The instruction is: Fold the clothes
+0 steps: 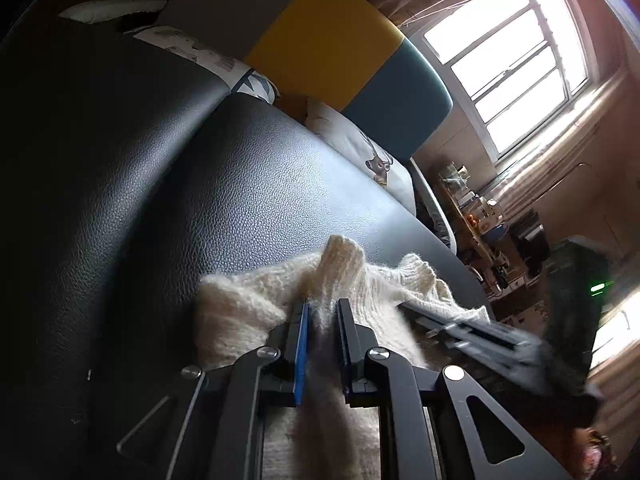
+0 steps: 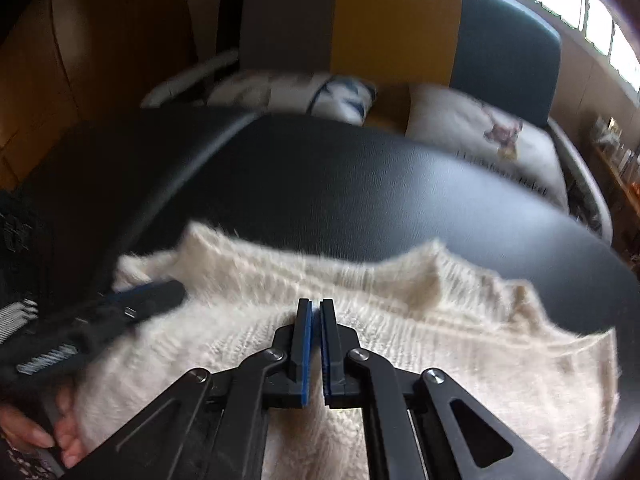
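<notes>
On the near edge of the black counter (image 2: 360, 184), both my hand-held grippers pinch the sweater (image 2: 440, 320): soft, light, fuzzy, best gripped through bunched knit.

A cream, fuzzy knit sweater (image 2: 360, 320) lies rumpled on a black leather surface, bunched toward six o'clock. Two ribbed peaks stand up along its far edge, at eleven and one o'clock.

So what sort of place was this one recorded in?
Most likely a home living room or bedroom. A cream knit sweater lies on a black leather-look surface, with printed cushions behind it, a large window, and cluttered shelves beyond.
</notes>
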Motion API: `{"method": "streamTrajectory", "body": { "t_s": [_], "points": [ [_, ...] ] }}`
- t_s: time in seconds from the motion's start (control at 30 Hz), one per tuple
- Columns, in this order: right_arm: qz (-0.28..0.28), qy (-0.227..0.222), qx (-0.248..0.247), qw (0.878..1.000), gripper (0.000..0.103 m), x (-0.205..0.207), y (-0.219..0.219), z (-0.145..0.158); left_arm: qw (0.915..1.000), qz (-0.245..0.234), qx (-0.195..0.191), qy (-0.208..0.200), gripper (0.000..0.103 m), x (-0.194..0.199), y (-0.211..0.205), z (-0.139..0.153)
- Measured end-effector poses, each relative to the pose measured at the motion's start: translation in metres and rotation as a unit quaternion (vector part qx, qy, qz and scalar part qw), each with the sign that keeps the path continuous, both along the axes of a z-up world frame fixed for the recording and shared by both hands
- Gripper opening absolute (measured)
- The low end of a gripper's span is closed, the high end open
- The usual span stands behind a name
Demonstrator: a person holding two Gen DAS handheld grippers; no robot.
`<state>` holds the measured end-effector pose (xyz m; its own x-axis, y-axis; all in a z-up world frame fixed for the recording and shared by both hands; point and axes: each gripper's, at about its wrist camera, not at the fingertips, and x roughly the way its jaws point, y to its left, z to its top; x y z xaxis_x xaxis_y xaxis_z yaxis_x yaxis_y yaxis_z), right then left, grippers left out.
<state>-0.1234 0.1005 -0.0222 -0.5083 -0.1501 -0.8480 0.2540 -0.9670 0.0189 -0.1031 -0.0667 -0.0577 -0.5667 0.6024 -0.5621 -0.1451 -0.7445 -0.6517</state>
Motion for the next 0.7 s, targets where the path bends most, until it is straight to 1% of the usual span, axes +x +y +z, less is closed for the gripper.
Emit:
{"method": "streamTrajectory", "body": {
  "t_s": [0.03,0.1,0.2,0.23,0.33,0.4,0.43,0.47,0.5,0.53,0.57,0.7],
  "points": [
    [-0.002,-0.005,-0.007,1.0,0.002,-0.002,0.001,-0.005,1.0,0.0,0.001,0.0,0.014,0.0,0.0,0.0],
    [-0.005,-0.01,-0.025,1.0,0.003,0.0,0.005,-0.006,1.0,0.0,0.003,0.0,0.014,-0.001,0.0,0.0],
    [-0.01,-0.024,-0.052,0.998,0.014,0.002,0.014,0.0,1.0,-0.001,0.01,-0.001,0.014,-0.002,0.0,-0.002],
    [-0.016,-0.028,-0.057,0.998,0.022,0.003,0.018,0.004,0.9999,-0.001,0.01,-0.001,0.014,-0.002,0.0,-0.002],
    [-0.033,-0.042,-0.057,0.997,0.022,0.002,0.022,0.009,0.9999,-0.001,0.011,-0.001,0.014,-0.003,0.0,-0.002],
    [-0.03,-0.059,-0.041,0.997,0.022,-0.001,0.016,0.004,0.9999,-0.001,0.011,-0.001,0.014,-0.003,-0.001,-0.002],
    [-0.024,-0.061,-0.026,0.998,0.022,-0.003,0.012,0.0,0.9999,-0.001,0.011,-0.001,0.014,-0.003,-0.001,-0.002],
    [-0.016,-0.054,-0.005,0.998,0.014,-0.003,0.006,-0.004,0.9999,-0.001,0.01,-0.001,0.014,-0.003,-0.002,-0.002],
    [-0.011,-0.044,0.01,0.999,0.01,-0.004,0.002,-0.005,0.9999,-0.001,0.01,-0.001,0.014,-0.003,-0.001,-0.001],
    [-0.007,-0.032,0.018,0.999,0.004,-0.004,0.0,-0.004,1.0,-0.001,0.01,0.0,0.014,-0.004,-0.001,-0.001],
    [-0.004,-0.02,0.026,0.999,0.0,-0.005,-0.001,-0.002,1.0,-0.001,0.01,0.0,0.014,-0.004,-0.001,-0.001],
    [0.006,0.025,0.054,0.998,0.0,-0.009,-0.008,0.003,1.0,-0.001,0.01,0.0,0.014,-0.003,-0.001,-0.001]
  ]
}}
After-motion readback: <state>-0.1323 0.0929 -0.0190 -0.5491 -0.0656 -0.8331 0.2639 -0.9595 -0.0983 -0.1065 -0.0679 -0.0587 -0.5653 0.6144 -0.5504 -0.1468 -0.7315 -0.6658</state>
